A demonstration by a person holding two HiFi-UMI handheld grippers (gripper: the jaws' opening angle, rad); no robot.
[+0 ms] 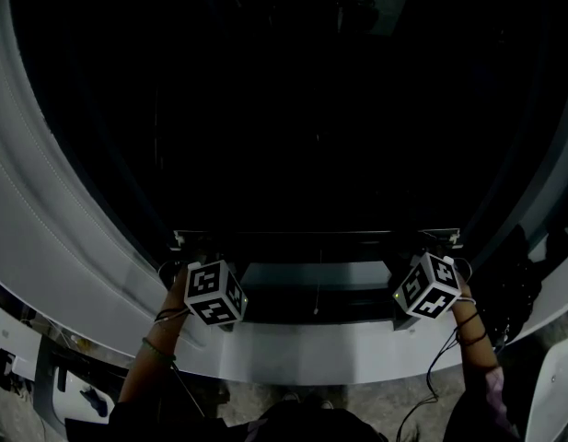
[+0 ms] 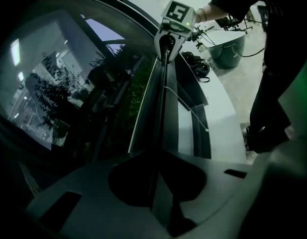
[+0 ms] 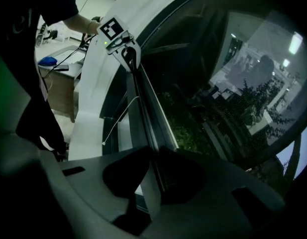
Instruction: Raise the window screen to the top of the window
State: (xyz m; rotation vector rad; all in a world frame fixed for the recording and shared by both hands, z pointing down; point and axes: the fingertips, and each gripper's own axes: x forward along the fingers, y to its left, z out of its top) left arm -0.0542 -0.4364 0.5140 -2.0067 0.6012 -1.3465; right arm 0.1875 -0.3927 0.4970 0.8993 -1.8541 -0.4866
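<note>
You have the left gripper (image 2: pixel 160 163) and the right gripper (image 3: pixel 153 166) each clamped on an end of the window screen's bottom rail (image 1: pixel 316 236), but it sits low, just above the sill (image 1: pixel 320 350), so by my reading nearly the whole lift is left

Head view looks down on the window (image 1: pixel 284 109); gripper views face each other along the screen bar (image 2: pixel 165 108).

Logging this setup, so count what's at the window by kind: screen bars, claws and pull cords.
1 screen bar
2 claws: left claw, right claw, both gripping it
1 pull cord
Total: 4
</note>
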